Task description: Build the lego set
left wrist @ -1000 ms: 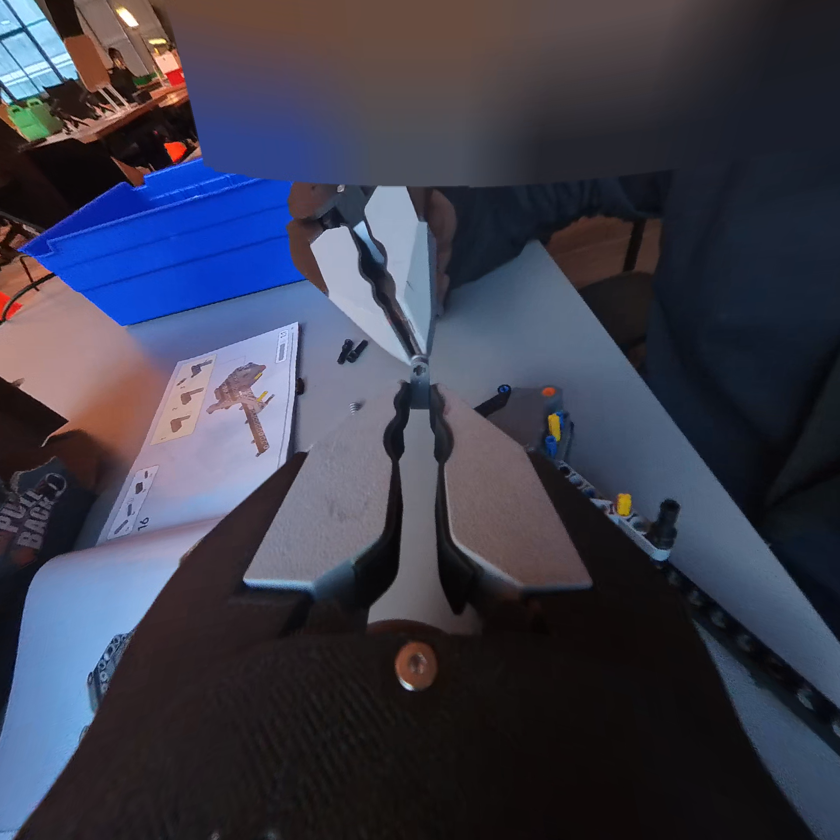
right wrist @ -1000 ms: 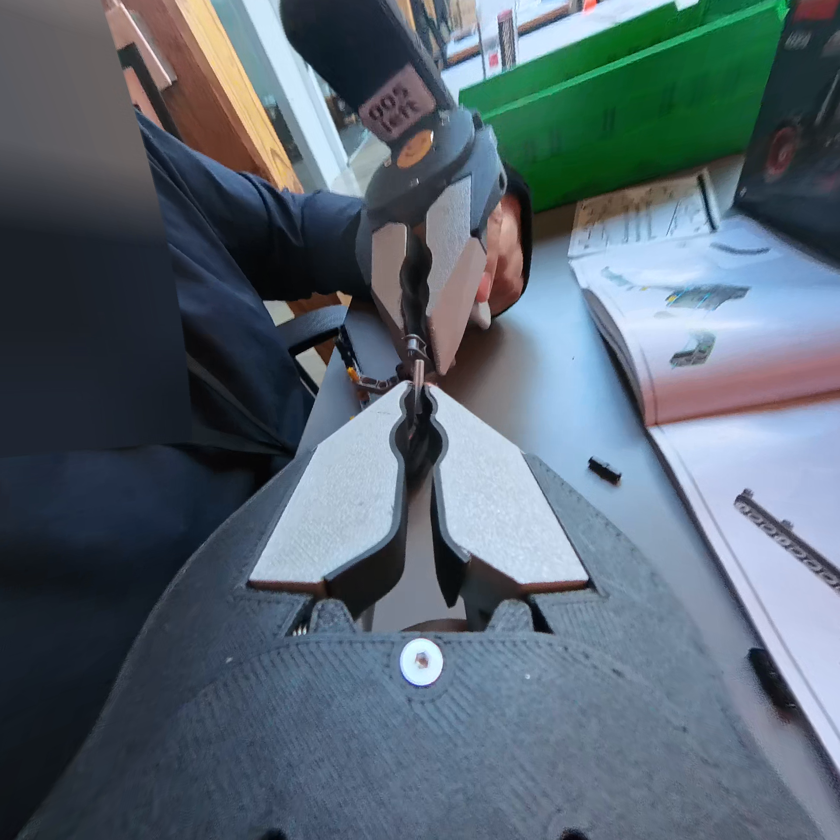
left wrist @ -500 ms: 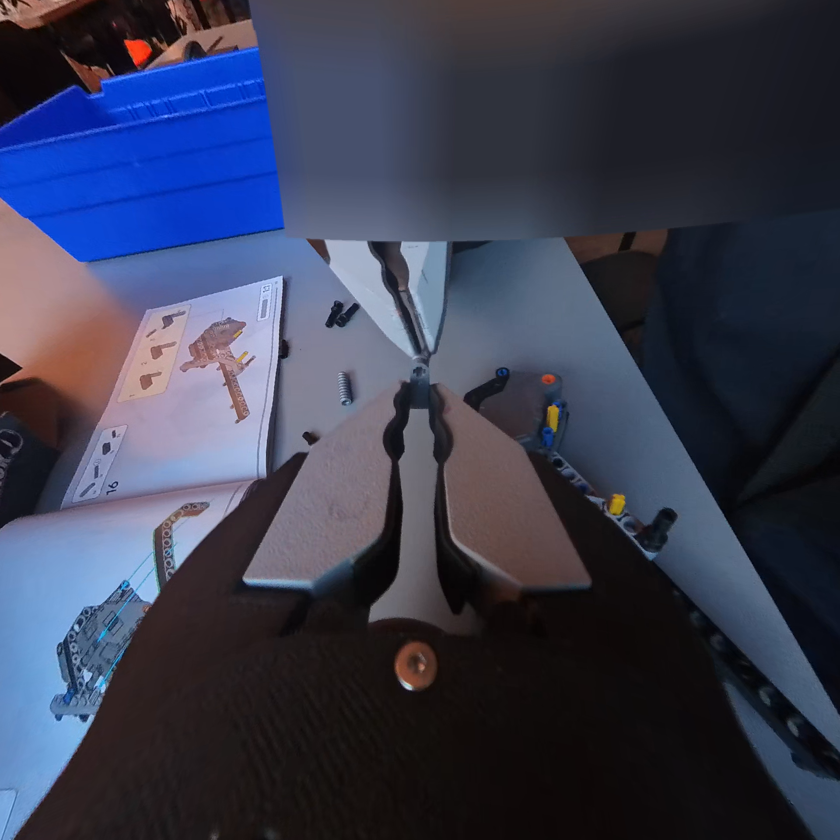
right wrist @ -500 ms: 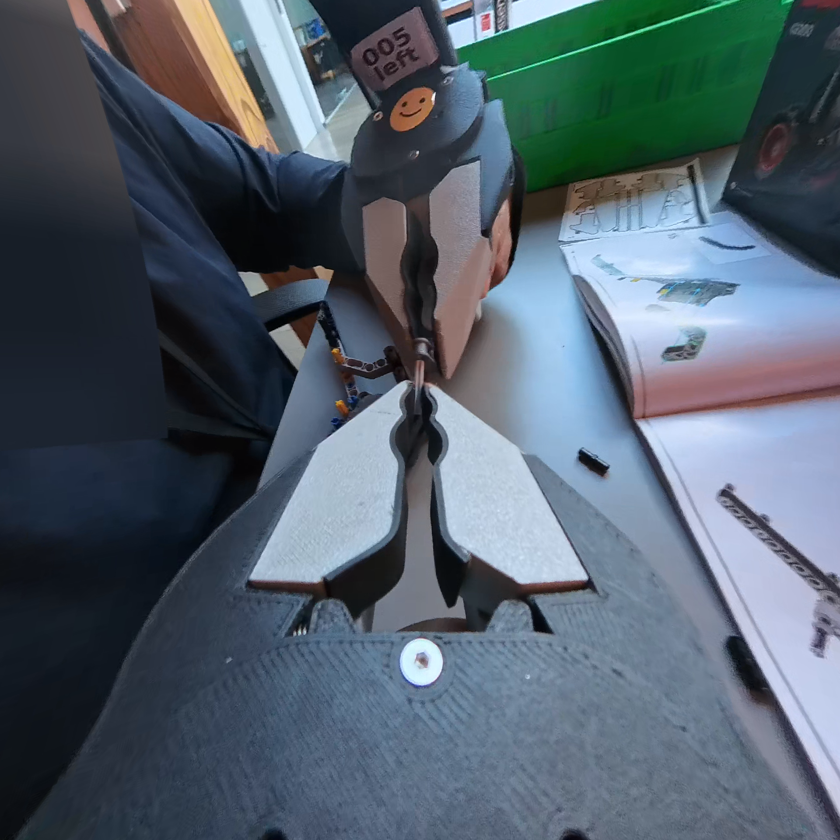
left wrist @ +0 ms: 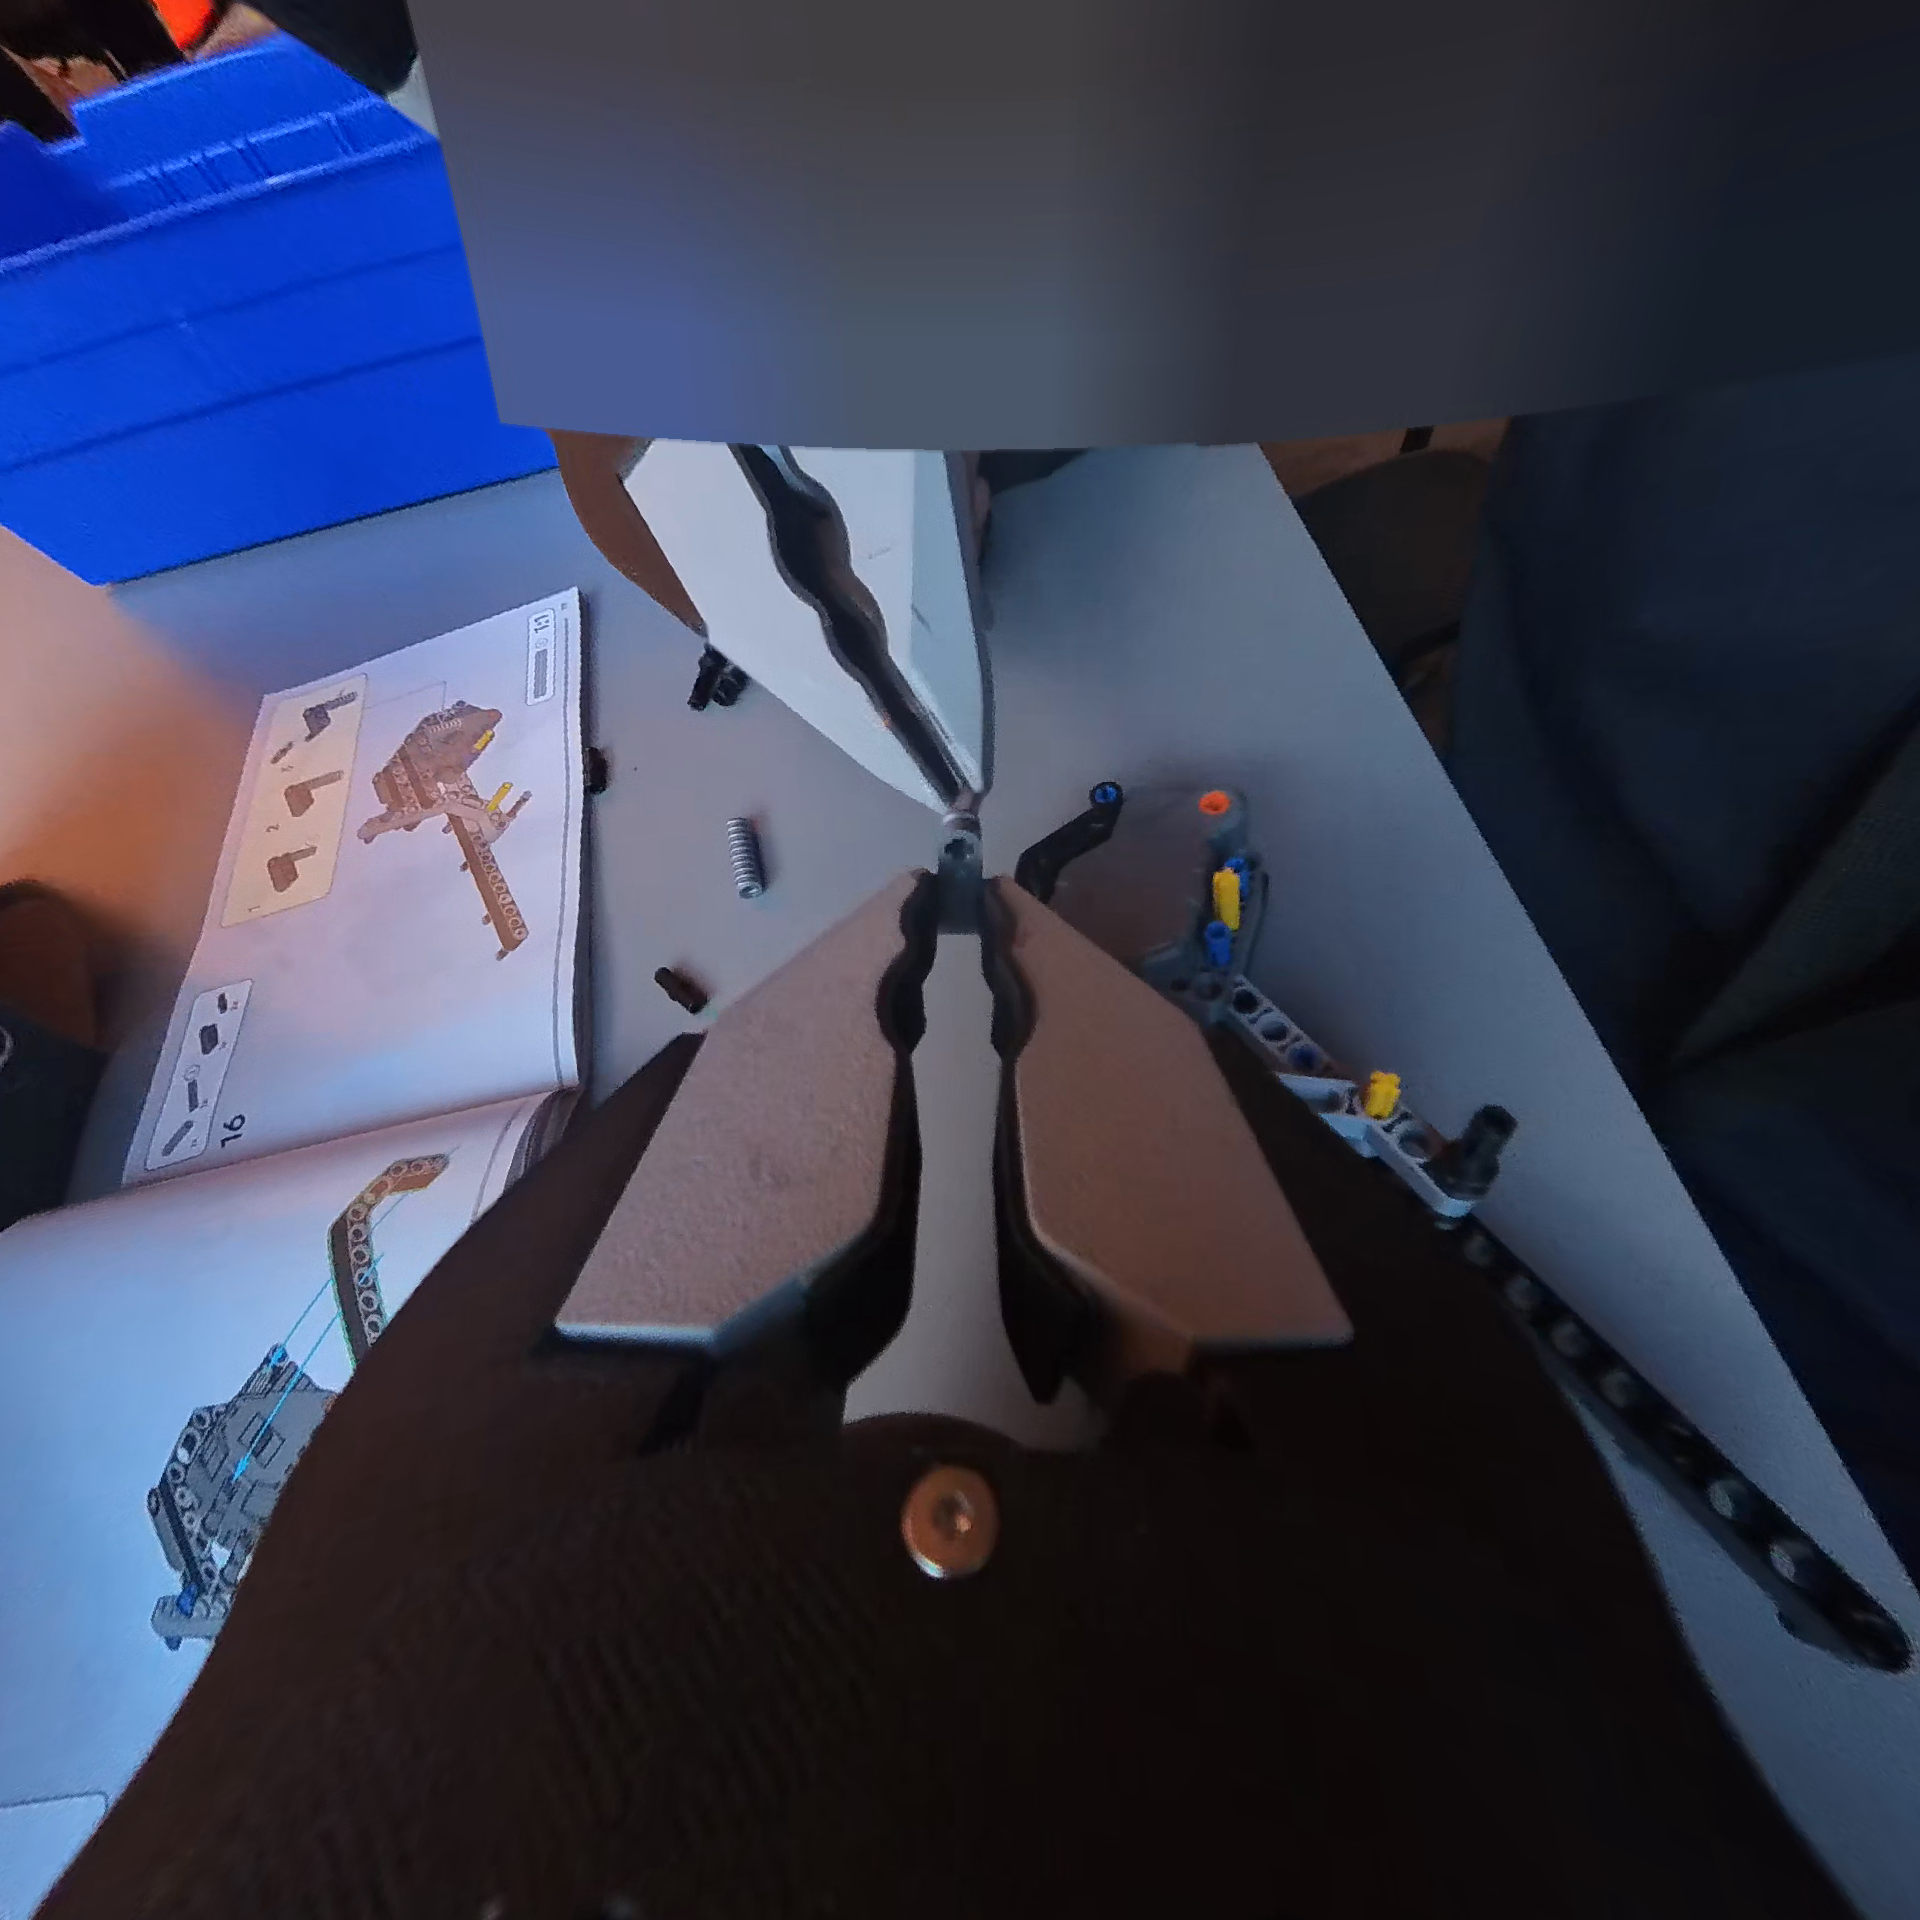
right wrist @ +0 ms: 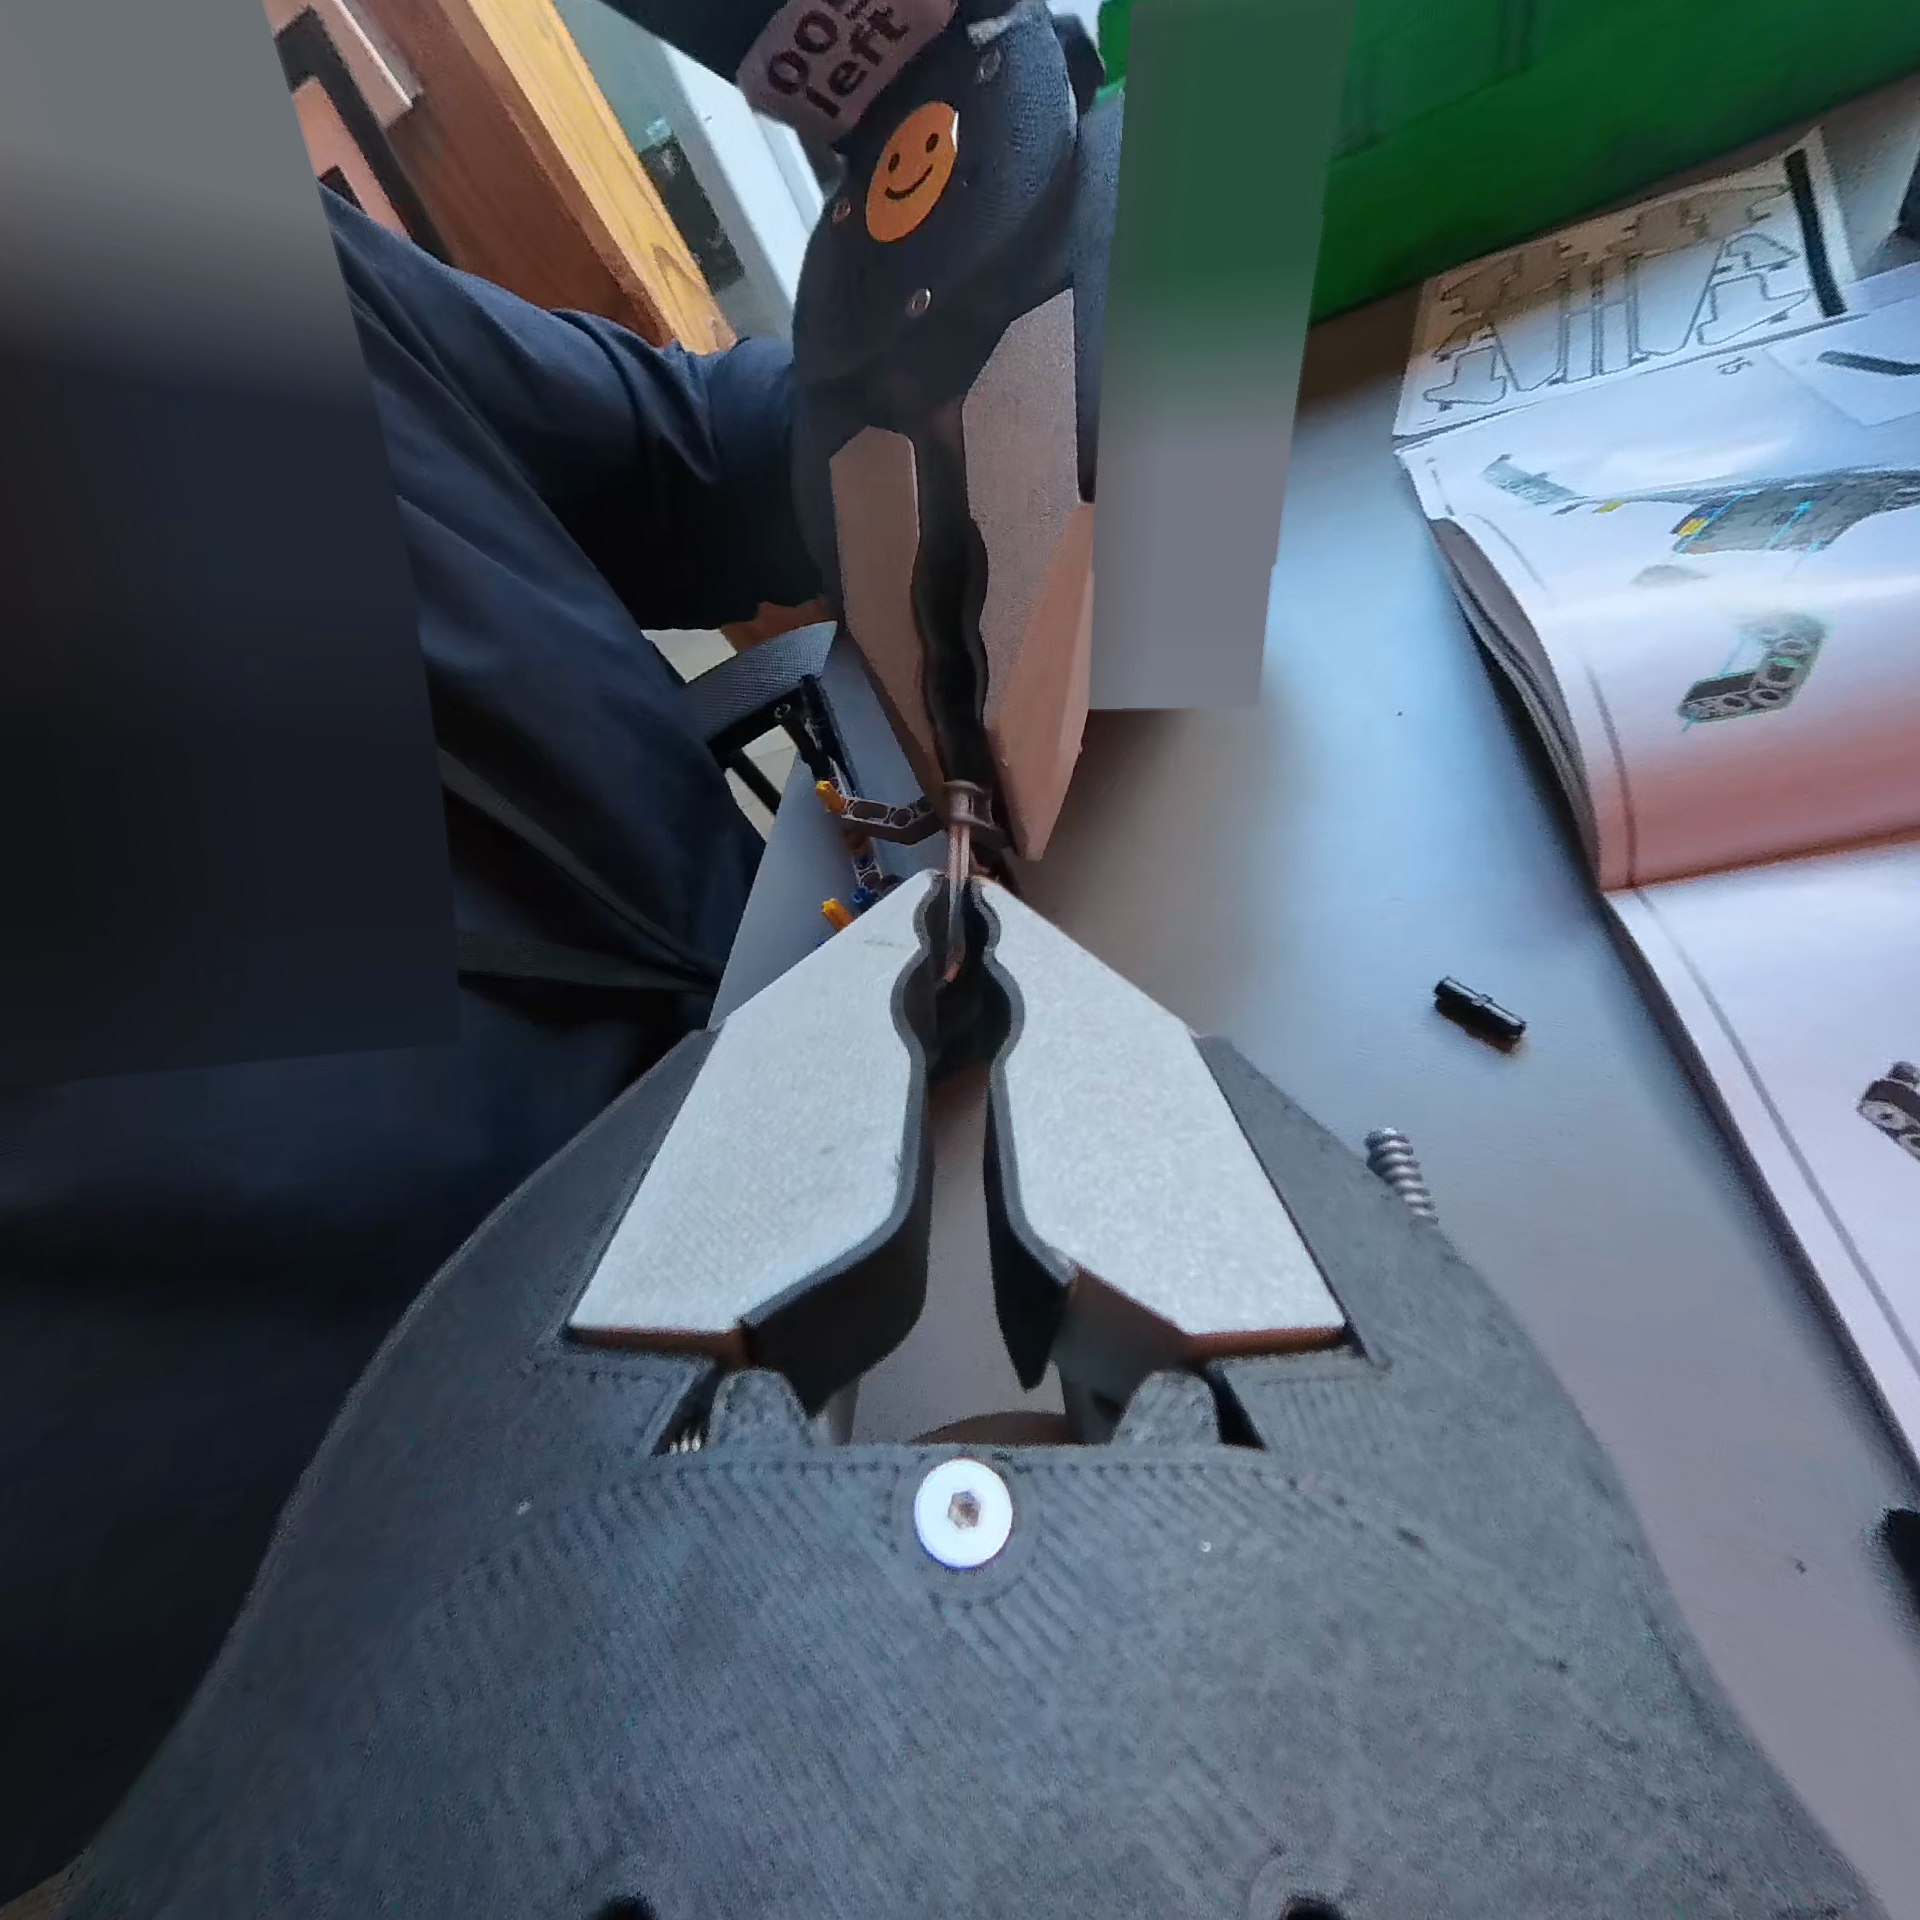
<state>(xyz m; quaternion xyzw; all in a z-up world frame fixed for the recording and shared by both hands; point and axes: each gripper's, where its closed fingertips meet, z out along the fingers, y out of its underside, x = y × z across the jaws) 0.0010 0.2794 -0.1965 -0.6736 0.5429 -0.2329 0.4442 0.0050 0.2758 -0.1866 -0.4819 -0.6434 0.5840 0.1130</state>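
Note:
My left gripper (left wrist: 956, 902) is shut on a small grey connector piece (left wrist: 958, 860) and holds it above the table. My right gripper (right wrist: 954, 896) is shut on a thin dark axle (right wrist: 960, 857). The two grippers meet tip to tip, and the axle's end is at the connector's hole. In the left wrist view the right gripper (left wrist: 961, 795) comes down from above. In the right wrist view the left gripper (right wrist: 977, 821) comes down from above. The part-built lego assembly (left wrist: 1231, 914) with yellow and blue pins lies on the table just beyond; it also shows in the right wrist view (right wrist: 868, 821).
An open instruction booklet (left wrist: 395, 883) (right wrist: 1714, 644) lies on the grey table (left wrist: 1143, 623). A small spring (left wrist: 744, 857) (right wrist: 1397, 1169) and loose black pins (left wrist: 717, 675) (right wrist: 1477, 1008) lie near it. A blue bin (left wrist: 208, 312) and a green bin (right wrist: 1558, 135) stand behind. A long black beam (left wrist: 1662, 1403) runs along the table edge. My left and right fingertips are right by each other.
Both grippers have stayed shut and tip to tip while moving together. The left wrist view has tilted down toward the table, and the left gripper stands steeper and closer in the right wrist view.

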